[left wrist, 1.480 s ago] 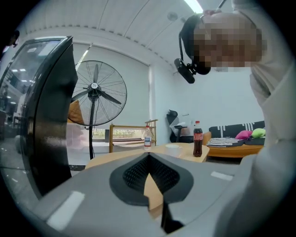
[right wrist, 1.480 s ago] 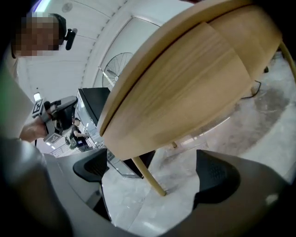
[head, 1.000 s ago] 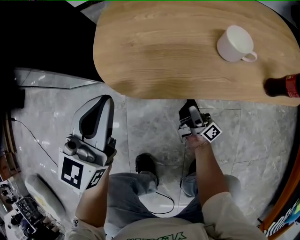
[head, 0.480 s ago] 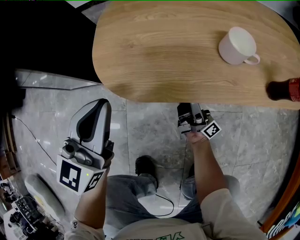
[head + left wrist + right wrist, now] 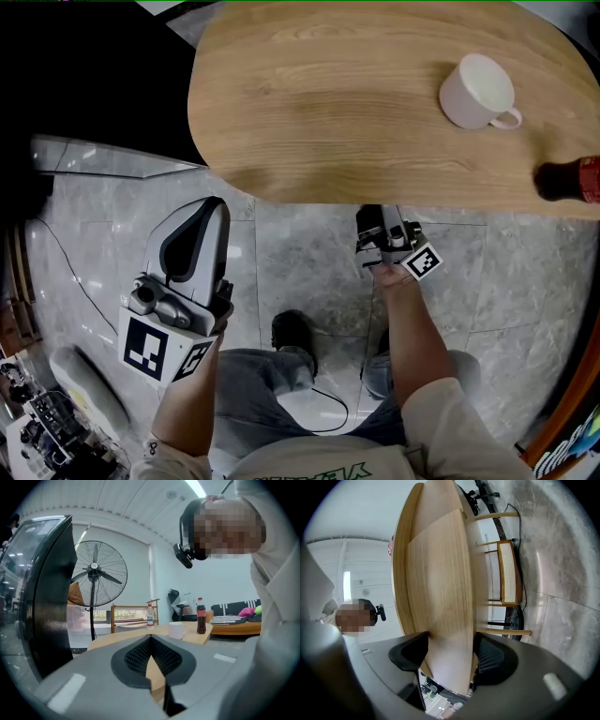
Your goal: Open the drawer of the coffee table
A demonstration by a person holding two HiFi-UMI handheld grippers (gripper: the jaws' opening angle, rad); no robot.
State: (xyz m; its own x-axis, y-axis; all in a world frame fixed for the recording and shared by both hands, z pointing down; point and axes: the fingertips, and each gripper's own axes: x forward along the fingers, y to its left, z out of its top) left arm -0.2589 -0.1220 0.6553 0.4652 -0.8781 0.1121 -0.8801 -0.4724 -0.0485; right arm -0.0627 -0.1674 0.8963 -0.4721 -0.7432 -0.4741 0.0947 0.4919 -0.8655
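The oval wooden coffee table (image 5: 356, 103) fills the top of the head view. My right gripper (image 5: 375, 214) reaches under its near edge, with the fingertips hidden by the tabletop. In the right gripper view the drawer front (image 5: 445, 597), a light wood panel, stands between the jaws of the right gripper (image 5: 450, 653). Those jaws have just been closing, and both dark pads (image 5: 410, 651) now lie against the panel. My left gripper (image 5: 214, 204) hangs over the floor left of the table, shut with nothing in it. It (image 5: 151, 639) points level toward the table.
A white cup (image 5: 476, 90) and a dark cola bottle (image 5: 570, 178) stand on the table's right part. The person's legs and a shoe (image 5: 292, 333) are on the grey tiled floor below the grippers. A standing fan (image 5: 95, 573) and a sofa (image 5: 234, 623) lie beyond.
The right gripper has edged slightly further under the table's near edge. The left gripper has kept its place.
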